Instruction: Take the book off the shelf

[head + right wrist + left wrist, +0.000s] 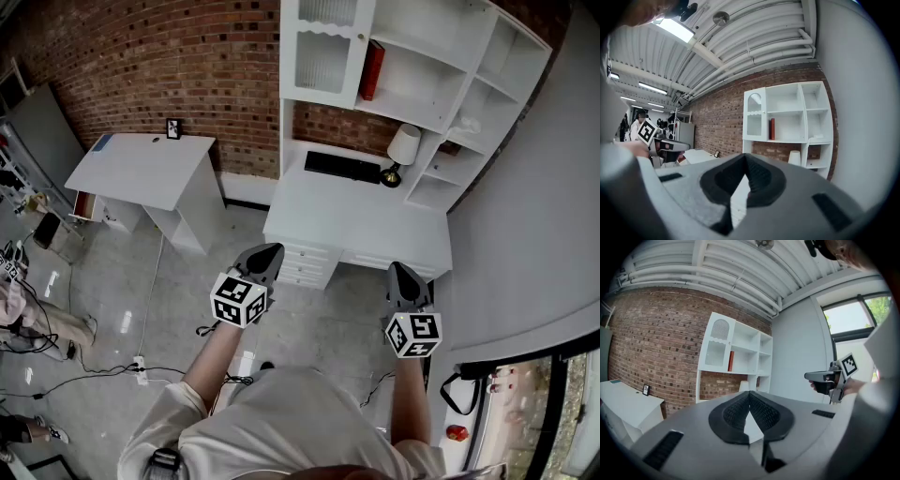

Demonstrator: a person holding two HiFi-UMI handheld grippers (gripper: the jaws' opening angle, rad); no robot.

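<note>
A red book (372, 70) stands upright on a middle shelf of the white shelf unit (441, 56) above a white desk (366, 220). The book also shows far off in the left gripper view, as the red book (731, 361), and in the right gripper view, as the red book (772, 129). My left gripper (265, 255) and right gripper (405, 277) hover side by side in front of the desk, well short of the shelf. Both are shut, tips together, holding nothing. Each points roughly level toward the shelf unit.
A white lamp (401, 150) and a black keyboard (342, 168) sit on the desk under the shelves. A second white desk (141, 169) stands at the left against the brick wall. Cables and a power strip (141, 366) lie on the floor. A grey wall runs along the right.
</note>
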